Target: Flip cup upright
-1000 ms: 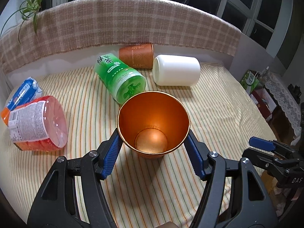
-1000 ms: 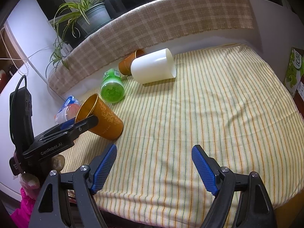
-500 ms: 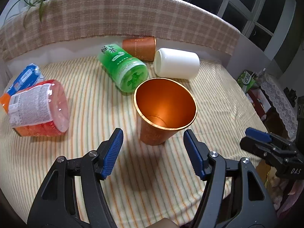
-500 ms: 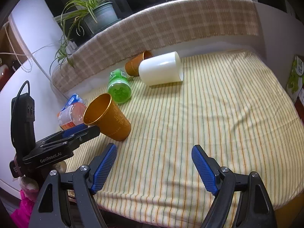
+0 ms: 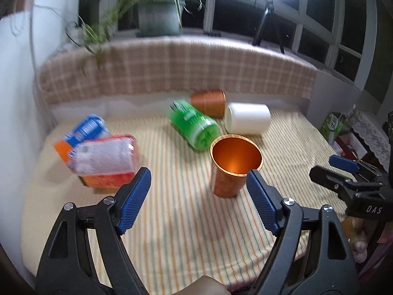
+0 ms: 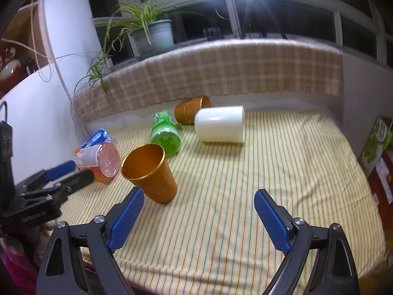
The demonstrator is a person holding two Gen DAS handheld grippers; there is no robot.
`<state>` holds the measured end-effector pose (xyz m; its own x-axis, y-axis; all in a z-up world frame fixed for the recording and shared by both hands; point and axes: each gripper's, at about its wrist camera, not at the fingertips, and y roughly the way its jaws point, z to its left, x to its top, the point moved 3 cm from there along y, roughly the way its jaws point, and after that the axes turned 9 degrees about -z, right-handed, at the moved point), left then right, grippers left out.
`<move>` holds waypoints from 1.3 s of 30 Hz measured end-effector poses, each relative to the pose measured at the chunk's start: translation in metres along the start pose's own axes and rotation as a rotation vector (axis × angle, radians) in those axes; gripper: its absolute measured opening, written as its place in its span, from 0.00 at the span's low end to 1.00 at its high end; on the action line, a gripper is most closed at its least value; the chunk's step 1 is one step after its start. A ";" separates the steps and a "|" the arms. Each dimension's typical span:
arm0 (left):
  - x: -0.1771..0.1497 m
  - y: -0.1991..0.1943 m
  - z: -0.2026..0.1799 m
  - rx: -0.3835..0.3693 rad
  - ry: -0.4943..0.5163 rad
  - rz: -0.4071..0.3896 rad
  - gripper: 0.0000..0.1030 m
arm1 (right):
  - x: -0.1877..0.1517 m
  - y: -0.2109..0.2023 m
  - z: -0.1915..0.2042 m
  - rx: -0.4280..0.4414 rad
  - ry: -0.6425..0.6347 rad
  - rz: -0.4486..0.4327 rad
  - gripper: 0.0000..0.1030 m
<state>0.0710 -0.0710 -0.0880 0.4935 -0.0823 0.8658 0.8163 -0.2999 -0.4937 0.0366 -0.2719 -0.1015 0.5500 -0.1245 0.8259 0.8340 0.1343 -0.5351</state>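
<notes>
1. The copper cup (image 5: 232, 167) stands on the striped tablecloth (image 5: 184, 223), mouth up, just beyond the left gripper (image 5: 199, 201) and to the right of its centre line; the gripper's right finger (image 5: 261, 202) overlaps the cup's near rim in the picture, and contact cannot be told.
2. Its inside is shiny orange, its outer wall carries a faint pattern, and it sits flat on its narrow base.
3. The left gripper's jaws are spread wide and hold nothing.
4. The right gripper (image 6: 199, 218), to the right of the cup, is also spread wide and empty.
5. Farther back lie a green bottle (image 5: 195, 129), a white cup (image 5: 248, 119) and another orange cup (image 5: 208, 103); packaged containers (image 5: 103, 157) lie at the left.
</notes>
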 end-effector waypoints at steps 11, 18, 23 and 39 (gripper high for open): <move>0.019 -0.046 0.008 0.151 0.022 -0.189 1.00 | 0.013 -0.011 0.012 -0.042 -0.056 -0.103 1.00; 0.018 -0.047 0.013 0.178 0.001 -0.179 1.00 | 0.012 -0.012 0.009 -0.058 -0.042 -0.117 1.00; 0.018 -0.047 0.013 0.186 -0.002 -0.177 1.00 | 0.013 -0.014 0.008 -0.064 -0.039 -0.124 1.00; 0.019 -0.048 0.014 0.188 -0.003 -0.183 1.00 | 0.013 -0.012 0.008 -0.064 -0.036 -0.120 1.00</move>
<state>0.0453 -0.0447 -0.0484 0.3334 -0.0398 0.9420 0.9333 -0.1278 -0.3357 0.0334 -0.2669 -0.0828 0.4451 -0.1001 0.8899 0.8954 0.0570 -0.4415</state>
